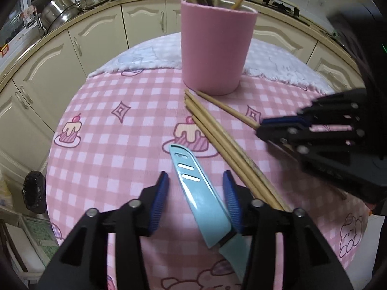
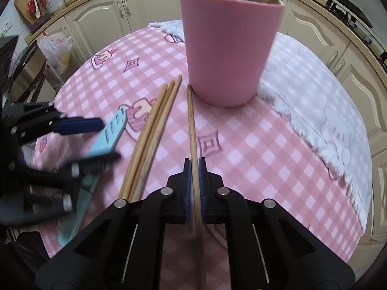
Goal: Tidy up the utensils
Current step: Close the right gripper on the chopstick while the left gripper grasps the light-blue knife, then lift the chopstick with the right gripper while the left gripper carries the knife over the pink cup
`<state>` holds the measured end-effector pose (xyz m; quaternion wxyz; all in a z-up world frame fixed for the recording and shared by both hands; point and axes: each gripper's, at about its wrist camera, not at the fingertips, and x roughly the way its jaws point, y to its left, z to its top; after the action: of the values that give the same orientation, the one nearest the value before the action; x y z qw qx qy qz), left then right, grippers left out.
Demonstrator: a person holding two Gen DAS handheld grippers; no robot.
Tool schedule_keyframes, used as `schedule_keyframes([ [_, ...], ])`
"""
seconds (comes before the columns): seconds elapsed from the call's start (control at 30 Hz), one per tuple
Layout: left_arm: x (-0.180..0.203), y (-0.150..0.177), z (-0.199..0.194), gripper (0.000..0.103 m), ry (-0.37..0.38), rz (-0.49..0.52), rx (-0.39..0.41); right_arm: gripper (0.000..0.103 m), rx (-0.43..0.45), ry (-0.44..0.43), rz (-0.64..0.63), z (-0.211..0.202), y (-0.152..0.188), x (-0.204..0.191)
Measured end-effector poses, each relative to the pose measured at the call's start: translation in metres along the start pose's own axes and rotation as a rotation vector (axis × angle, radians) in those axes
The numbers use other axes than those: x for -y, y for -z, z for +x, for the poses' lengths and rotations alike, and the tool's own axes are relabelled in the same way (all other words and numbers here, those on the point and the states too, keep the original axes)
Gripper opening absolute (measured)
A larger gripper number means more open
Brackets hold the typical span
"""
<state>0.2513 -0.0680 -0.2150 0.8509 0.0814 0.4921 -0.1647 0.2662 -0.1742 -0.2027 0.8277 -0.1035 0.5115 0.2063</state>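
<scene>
A light blue sheathed knife [image 1: 200, 193] [image 2: 118, 120] lies on the pink checked tablecloth [image 1: 108, 149]. My left gripper [image 1: 196, 181] [image 2: 108, 140] stands open astride it, with the left pad well clear of the sheath. My right gripper [image 2: 194, 162] [image 1: 260, 126] is shut on a single wooden chopstick [image 2: 192, 125] [image 1: 225, 107] whose far tip lies at the foot of the pink cup [image 1: 217, 48] [image 2: 229, 48]. Three more chopsticks [image 1: 217, 140] [image 2: 154, 125] lie in a bundle between the knife and the held one. The cup holds several chopsticks and a metal utensil.
A white fluffy cloth [image 1: 278, 65] [image 2: 314, 91] covers the table's far side behind the cup. Cream cabinets [image 1: 96, 36] ring the round table. Steel pots [image 1: 60, 7] sit on the counter, and a black bag [image 1: 35, 191] hangs past the table's left edge.
</scene>
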Motion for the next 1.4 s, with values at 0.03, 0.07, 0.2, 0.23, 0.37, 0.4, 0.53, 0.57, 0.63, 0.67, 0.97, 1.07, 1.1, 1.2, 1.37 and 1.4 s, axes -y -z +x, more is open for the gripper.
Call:
schedule_keyframes([
  [0.03,0.003,0.001,0.001,0.049,-0.019,0.005,0.002,0.008,-0.002,-0.002,0.0,0.003,-0.005,-0.001],
  [0.07,0.005,0.001,0.002,0.049,-0.031,0.005,0.006,0.008,-0.004,-0.002,-0.001,0.005,-0.009,-0.002],
  [0.2,0.006,0.0,0.001,0.029,-0.034,-0.015,0.027,0.007,-0.014,-0.008,-0.021,0.008,-0.014,-0.005],
  [0.23,0.004,0.0,0.001,0.026,-0.013,-0.02,0.024,0.007,-0.016,-0.013,-0.024,0.007,-0.012,-0.005],
  [0.37,0.002,0.003,-0.005,0.024,0.05,0.024,0.022,0.007,-0.027,-0.024,-0.006,0.0,-0.002,-0.001],
  [0.4,0.004,0.004,-0.005,0.024,0.039,0.047,0.014,0.007,-0.031,-0.031,0.006,-0.001,0.0,0.001],
  [0.53,0.01,0.005,-0.003,0.034,-0.03,0.092,0.008,0.009,-0.033,-0.026,0.008,0.003,-0.005,0.001],
  [0.57,0.009,0.004,-0.003,0.034,-0.028,0.085,0.008,0.011,-0.033,-0.023,0.007,0.004,-0.008,0.002],
  [0.63,0.007,0.003,-0.001,0.034,-0.022,0.069,0.009,0.017,-0.033,-0.021,0.0,0.01,-0.017,-0.001],
  [0.67,0.006,0.002,-0.001,0.033,-0.021,0.063,0.012,0.019,-0.032,-0.016,-0.01,0.011,-0.02,-0.005],
  [0.97,-0.009,0.004,-0.018,0.022,0.028,-0.014,0.086,0.006,0.068,-0.096,0.037,-0.014,0.003,0.002],
  [1.07,-0.012,0.004,-0.032,0.022,0.039,-0.03,0.141,0.006,0.155,-0.145,0.063,-0.036,0.016,0.009],
  [1.1,-0.014,0.003,-0.037,0.022,0.044,-0.033,0.166,0.006,0.193,-0.164,0.079,-0.046,0.022,0.011],
  [1.2,-0.016,0.0,-0.053,0.021,0.059,-0.043,0.242,0.006,0.277,-0.188,0.112,-0.066,0.032,0.015],
  [1.37,-0.014,-0.007,-0.077,0.021,0.078,-0.052,0.368,0.006,0.41,-0.207,0.172,-0.093,0.039,0.024],
  [1.4,-0.014,-0.008,-0.081,0.021,0.08,-0.053,0.392,0.006,0.428,-0.203,0.184,-0.096,0.04,0.024],
])
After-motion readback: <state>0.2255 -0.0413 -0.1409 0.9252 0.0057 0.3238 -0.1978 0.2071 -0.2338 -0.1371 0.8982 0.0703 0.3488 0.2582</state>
